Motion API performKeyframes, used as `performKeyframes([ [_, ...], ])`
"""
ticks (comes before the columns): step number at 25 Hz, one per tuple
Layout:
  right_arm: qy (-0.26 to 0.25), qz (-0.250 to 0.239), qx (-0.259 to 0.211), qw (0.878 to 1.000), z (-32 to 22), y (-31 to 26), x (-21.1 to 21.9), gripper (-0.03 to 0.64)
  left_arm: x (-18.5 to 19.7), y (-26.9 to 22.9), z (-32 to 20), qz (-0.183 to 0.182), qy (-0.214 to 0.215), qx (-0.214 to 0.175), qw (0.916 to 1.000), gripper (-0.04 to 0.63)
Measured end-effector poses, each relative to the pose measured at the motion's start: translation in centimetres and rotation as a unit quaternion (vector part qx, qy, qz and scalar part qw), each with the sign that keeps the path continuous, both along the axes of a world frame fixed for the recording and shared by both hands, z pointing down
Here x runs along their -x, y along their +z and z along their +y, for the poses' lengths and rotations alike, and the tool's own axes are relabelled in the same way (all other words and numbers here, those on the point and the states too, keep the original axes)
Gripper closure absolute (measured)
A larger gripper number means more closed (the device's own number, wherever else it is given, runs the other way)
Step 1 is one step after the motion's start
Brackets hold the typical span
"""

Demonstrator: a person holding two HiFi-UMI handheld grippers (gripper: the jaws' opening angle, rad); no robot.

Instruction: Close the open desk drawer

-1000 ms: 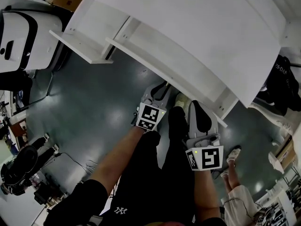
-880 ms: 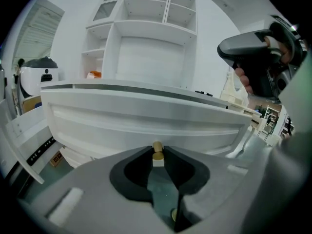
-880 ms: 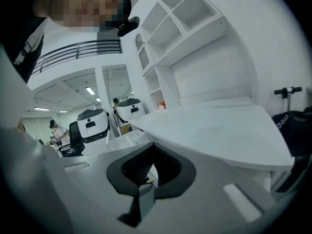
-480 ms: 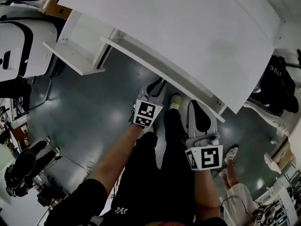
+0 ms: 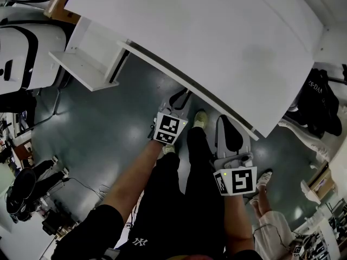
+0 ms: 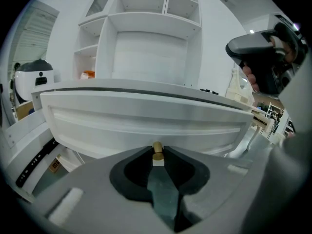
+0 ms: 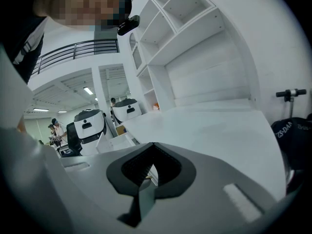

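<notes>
In the head view the white desk [image 5: 206,42] fills the top, and only a thin strip of the drawer [image 5: 179,79] shows under its front edge. My left gripper [image 5: 176,104] is at that front. In the left gripper view the white drawer front [image 6: 146,123] stretches across, and the left gripper [image 6: 157,156] is shut on its small brass knob [image 6: 157,147]. My right gripper [image 5: 227,131] is just right of it, below the desk edge. In the right gripper view the right gripper [image 7: 148,177] is shut with nothing in it, and the desk top lies beyond it.
A second drawer [image 5: 81,69] stands pulled out at the desk's left end. White robots [image 5: 16,42] stand at the far left, and dark clothing [image 5: 320,102] hangs at the right. Another person's feet [image 5: 265,177] are at lower right. White shelving [image 6: 146,33] rises behind the desk.
The drawer has slid in under the desk, from well pulled out to nearly flush. My left gripper moved forward with the knob; the right gripper moved very little.
</notes>
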State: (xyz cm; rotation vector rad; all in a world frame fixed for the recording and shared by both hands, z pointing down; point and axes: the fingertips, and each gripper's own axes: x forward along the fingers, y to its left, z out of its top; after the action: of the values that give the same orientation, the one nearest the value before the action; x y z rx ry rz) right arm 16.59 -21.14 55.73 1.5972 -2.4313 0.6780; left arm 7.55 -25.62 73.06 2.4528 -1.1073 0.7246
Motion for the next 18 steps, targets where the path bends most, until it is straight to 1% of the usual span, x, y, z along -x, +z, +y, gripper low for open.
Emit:
performKeyframes([
  [11,-0.004,-0.001,0.0,1.0,-1.6,-0.4,-1.1,0.595,-1.5,0.0,-2.1,-0.007,0.007,-0.002,1.0,0.523],
  [18,0.0,0.0,0.002,1.0,-2.4,-0.3,-1.9,0.595,-2.0,0.0,-2.9,-0.005,0.009,-0.002,0.9999,0.523],
])
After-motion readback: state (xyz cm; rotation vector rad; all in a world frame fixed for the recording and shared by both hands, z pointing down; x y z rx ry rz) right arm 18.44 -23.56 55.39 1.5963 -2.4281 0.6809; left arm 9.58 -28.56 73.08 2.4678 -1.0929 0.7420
